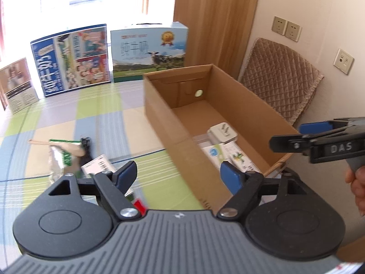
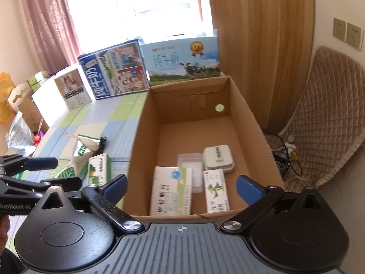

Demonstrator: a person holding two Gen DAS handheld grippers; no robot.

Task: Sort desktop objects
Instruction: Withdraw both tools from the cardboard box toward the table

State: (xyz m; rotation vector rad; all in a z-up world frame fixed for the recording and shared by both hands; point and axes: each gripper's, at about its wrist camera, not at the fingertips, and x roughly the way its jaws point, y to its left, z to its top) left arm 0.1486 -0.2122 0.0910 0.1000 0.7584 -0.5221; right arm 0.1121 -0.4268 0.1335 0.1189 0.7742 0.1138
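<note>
An open cardboard box (image 2: 251,123) (image 1: 159,123) stands on the checked tablecloth. Inside it lie a white medicine box (image 2: 171,191), a smaller medicine box (image 2: 216,190) with a yellow-green print, a clear plastic case (image 2: 192,171) and a white plug adapter (image 2: 217,158) (image 1: 222,131). My right gripper (image 2: 181,188) hovers open over the box's near wall, nothing between its blue pads. My left gripper (image 1: 179,178) is open too, above the box's left wall. Left of the box lie a green-white medicine box (image 2: 99,169), a green-white packet (image 1: 62,157), a wooden spoon (image 1: 68,147) and a black clip (image 1: 85,142).
Milk cartons (image 1: 73,57) (image 1: 149,50) and a small brown box (image 1: 19,84) stand along the table's far edge. A quilted chair (image 2: 324,118) sits right of the box by the wall, cables (image 2: 287,157) beneath it. A hand (image 1: 357,189) holds the right gripper's handle.
</note>
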